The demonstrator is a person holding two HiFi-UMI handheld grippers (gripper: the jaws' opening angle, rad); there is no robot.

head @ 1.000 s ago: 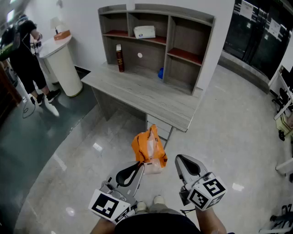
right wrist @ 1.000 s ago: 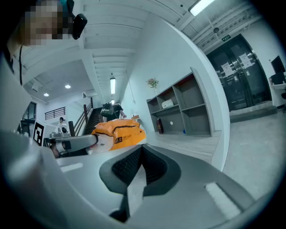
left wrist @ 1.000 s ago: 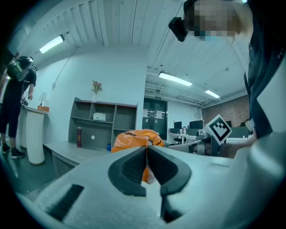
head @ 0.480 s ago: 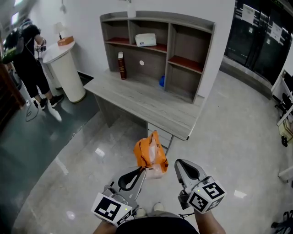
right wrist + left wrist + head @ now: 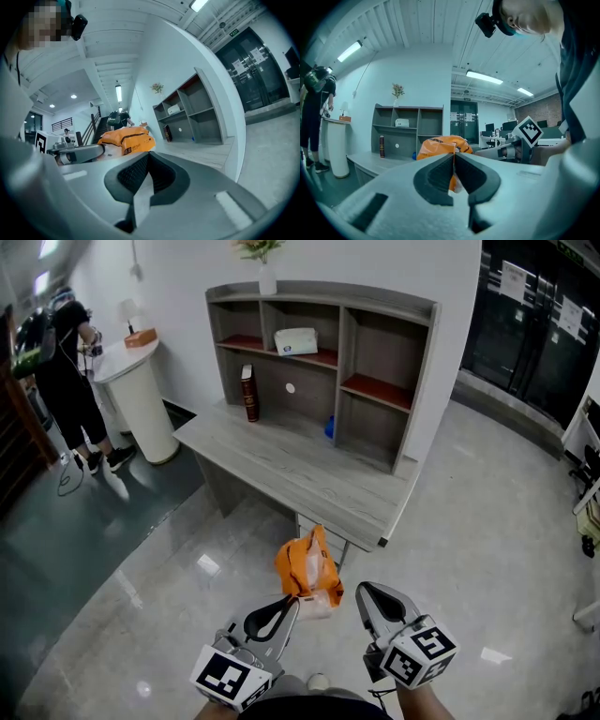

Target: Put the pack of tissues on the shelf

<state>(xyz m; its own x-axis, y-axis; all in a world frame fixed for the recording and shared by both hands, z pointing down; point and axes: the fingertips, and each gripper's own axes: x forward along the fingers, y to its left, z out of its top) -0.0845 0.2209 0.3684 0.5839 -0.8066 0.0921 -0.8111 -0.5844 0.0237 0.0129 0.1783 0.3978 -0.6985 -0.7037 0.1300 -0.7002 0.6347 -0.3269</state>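
The pack of tissues (image 5: pixel 307 567) is orange with a clear plastic end, and it hangs in the air just short of the desk's front edge. My left gripper (image 5: pixel 292 600) is shut on its lower clear edge. In the left gripper view the pack (image 5: pixel 440 143) bulges above the closed jaws of the left gripper (image 5: pixel 453 158). My right gripper (image 5: pixel 361 589) is beside the pack on the right, shut with nothing in it. In the right gripper view the right gripper (image 5: pixel 147 156) shows closed jaws, with the pack (image 5: pixel 126 139) off to the left. The grey shelf (image 5: pixel 345 362) stands on the desk (image 5: pixel 309 470) ahead.
On the shelf are a white tissue box (image 5: pixel 296 340), a dark book (image 5: pixel 249 393), a small blue object (image 5: pixel 330 427) and a vase (image 5: pixel 267 276) on top. A person (image 5: pixel 66 362) stands by a white round pedestal (image 5: pixel 141 399) at far left. Glossy floor lies around the desk.
Both grippers and the pack have moved toward the desk, which with the shelf now sits nearer and lower in the head view. The grip on the pack is unchanged.
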